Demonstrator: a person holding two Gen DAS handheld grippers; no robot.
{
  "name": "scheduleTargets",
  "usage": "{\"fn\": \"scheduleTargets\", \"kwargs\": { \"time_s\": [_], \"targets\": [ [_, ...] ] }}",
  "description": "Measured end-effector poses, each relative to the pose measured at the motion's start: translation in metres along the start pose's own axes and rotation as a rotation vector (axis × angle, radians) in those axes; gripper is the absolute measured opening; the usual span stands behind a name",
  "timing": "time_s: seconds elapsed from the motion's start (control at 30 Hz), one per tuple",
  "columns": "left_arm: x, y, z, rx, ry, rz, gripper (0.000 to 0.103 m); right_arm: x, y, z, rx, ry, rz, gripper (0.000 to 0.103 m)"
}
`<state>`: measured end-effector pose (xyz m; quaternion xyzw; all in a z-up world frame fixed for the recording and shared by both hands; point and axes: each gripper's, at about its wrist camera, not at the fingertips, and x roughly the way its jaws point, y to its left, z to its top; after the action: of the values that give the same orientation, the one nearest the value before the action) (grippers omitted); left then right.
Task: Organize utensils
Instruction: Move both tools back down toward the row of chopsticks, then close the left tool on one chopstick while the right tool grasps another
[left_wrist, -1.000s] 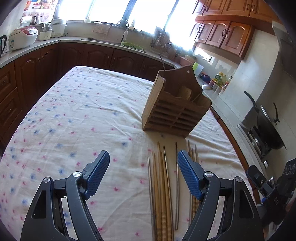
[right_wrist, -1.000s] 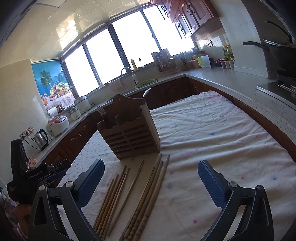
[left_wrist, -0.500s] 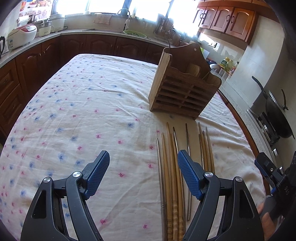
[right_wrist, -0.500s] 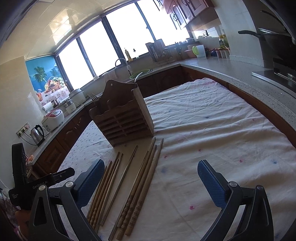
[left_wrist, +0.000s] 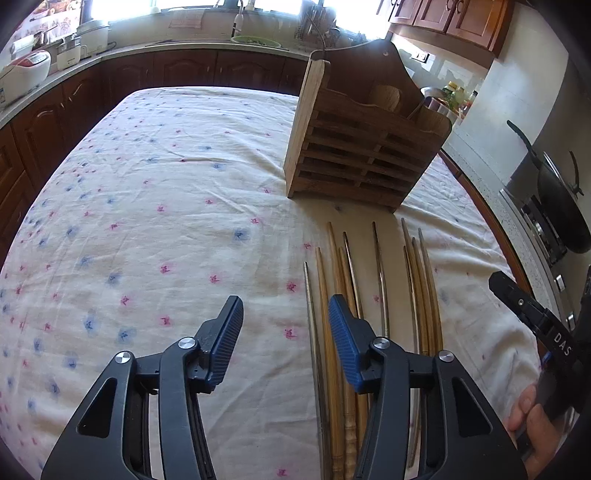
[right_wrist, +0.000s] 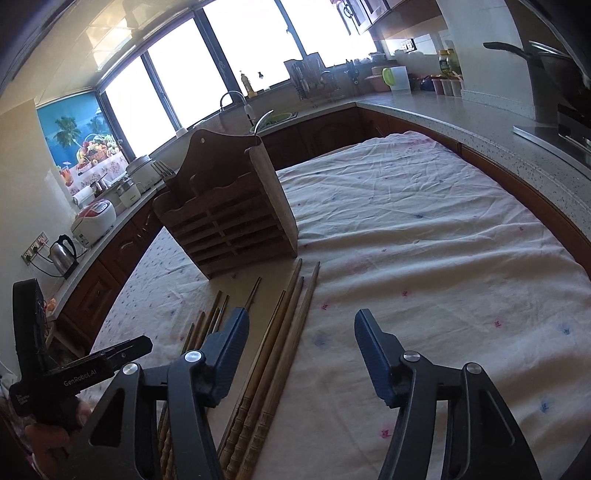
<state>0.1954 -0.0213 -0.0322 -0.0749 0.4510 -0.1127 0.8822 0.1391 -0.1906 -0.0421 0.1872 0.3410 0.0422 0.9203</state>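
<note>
Long, thin chopsticks (left_wrist: 380, 280) are lying in a loose row on the floral tablecloth (left_wrist: 147, 221), their tapered tips pointing toward 12 o'clock at the wooden utensil caddy (left_wrist: 362, 147). Most are pale bamboo with turned, ridged handle ends; at least two are looking like grey metal. In the right wrist view the chopsticks (right_wrist: 284, 325) are running from 12 down to 7 o'clock, in separate small groups.

The caddy is standing upright just beyond the tips, slatted at the front with a tall scalloped back. A wooden handle and a thin metal one are showing in its compartments; from the right wrist view a fork (right_wrist: 162, 170) is poking up at its 10 o'clock corner.

The left gripper (left_wrist: 284, 334) is hovering with jaws apart, holding nothing, its right finger over the row's left edge. The right gripper (right_wrist: 301, 349) is likewise spread wide and empty, straddling three bamboo chopsticks.
</note>
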Motion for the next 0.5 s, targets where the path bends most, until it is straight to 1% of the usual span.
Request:
{"fn": "scheduleTargets", "kwargs": {
  "time_s": [0.13,0.23,0.3,0.37,0.43,0.5],
  "targets": [
    [0.012,-0.003,0.003,0.017,0.035,-0.003,0.037,0.012,0.0,0.004,-0.005,0.032,-0.009,0.048],
    [0.019,-0.006,0.008,0.03,0.05,-0.006,0.033,0.026,0.002,0.009,-0.017,0.064,-0.019,0.047],
    [0.025,-0.009,0.01,0.049,0.067,0.003,0.024,0.036,0.003,0.012,-0.026,0.085,-0.024,0.043],
    [0.032,-0.011,0.011,0.063,0.089,0.006,0.018,0.047,0.003,0.014,-0.035,0.102,-0.035,0.039],
    [0.039,-0.013,0.011,0.068,0.109,-0.007,0.017,0.058,0.004,0.017,-0.049,0.116,-0.048,0.036],
    [0.041,-0.016,0.011,0.088,0.109,0.005,0.017,0.071,0.003,0.019,-0.059,0.135,-0.067,0.035]
  ]
}}
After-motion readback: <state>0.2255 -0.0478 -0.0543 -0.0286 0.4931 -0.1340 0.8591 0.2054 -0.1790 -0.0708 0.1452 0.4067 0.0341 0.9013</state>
